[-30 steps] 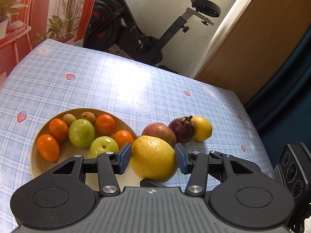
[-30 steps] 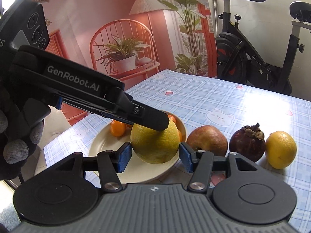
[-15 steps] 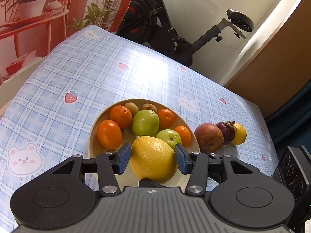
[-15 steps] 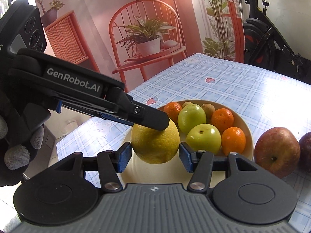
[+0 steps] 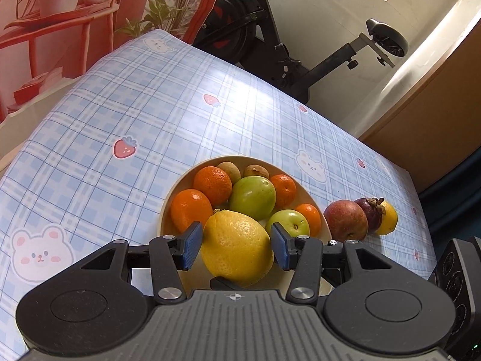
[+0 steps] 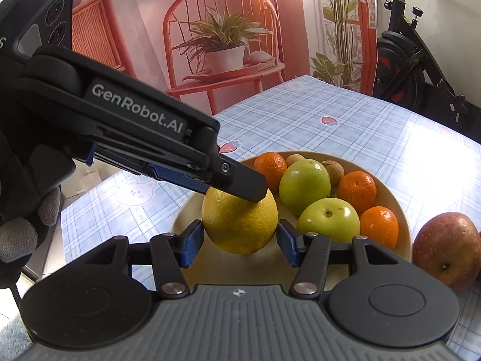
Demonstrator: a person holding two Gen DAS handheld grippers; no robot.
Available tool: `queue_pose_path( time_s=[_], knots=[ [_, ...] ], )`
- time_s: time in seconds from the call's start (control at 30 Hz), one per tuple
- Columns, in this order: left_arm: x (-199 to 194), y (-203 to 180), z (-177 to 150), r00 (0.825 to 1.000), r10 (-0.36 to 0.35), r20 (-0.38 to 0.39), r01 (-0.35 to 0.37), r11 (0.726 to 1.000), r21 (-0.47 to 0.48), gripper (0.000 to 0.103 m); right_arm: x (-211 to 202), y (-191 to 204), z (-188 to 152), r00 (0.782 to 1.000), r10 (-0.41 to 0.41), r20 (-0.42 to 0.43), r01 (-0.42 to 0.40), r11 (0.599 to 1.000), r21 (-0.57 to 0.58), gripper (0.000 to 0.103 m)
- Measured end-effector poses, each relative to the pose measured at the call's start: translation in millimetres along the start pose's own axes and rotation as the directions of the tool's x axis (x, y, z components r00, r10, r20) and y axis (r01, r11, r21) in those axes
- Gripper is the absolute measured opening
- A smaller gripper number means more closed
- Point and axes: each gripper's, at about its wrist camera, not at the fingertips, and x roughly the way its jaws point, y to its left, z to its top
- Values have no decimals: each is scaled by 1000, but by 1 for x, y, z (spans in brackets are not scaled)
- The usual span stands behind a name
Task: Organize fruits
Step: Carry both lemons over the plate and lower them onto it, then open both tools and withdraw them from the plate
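Placing step: large yellow dimpled citrus fruit (image 5: pixel 237 248) above round cream plate (image 6: pixel 399 210), its six-o'clock side.
Fingers: left gripper (image 5: pixel 236 245) and right gripper (image 6: pixel 239 245) both clamp it, part-open.
Next: lower, release together.

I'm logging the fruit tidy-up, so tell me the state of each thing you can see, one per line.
Large lemon: held over the plate by both grippers.
Left gripper: shut on the lemon.
Right gripper: shut on the lemon.
Plate: holds fruit.
Red apple: on the tablecloth.
Mangosteen: on the tablecloth.
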Motion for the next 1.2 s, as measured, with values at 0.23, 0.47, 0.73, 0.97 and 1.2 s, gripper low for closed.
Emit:
queue_pose_path(
  time_s=[0.23, 0.47, 0.73, 0.97, 1.2],
  knots=[
    [-1, 0, -2, 1000, -4, 6, 4, 1000, 0, 50, 3, 5, -4, 999, -45, 2, 45, 997, -59, 56],
    [-5, -1, -1, 999, 22, 36, -22, 1000, -10, 50, 4, 9, -7, 998, -61, 7, 61, 994, -96, 57],
    [-21, -3, -1, 995, 68, 74, -67, 998, -17, 51, -11, 4, -4, 998, -23, 52, 27, 997, -75, 57],
    [-34, -27, -1, 988, 99, 120, -104, 994, 29, 51, -48, -8, -8, 988, -5, 157, 17, 997, -77, 57],
    [-31, -77, -1, 977, 104, 187, -127, 986, 112, 51, -99, -48, -28, 958, -94, 271, 111, 993, -48, 57]
  ],
)
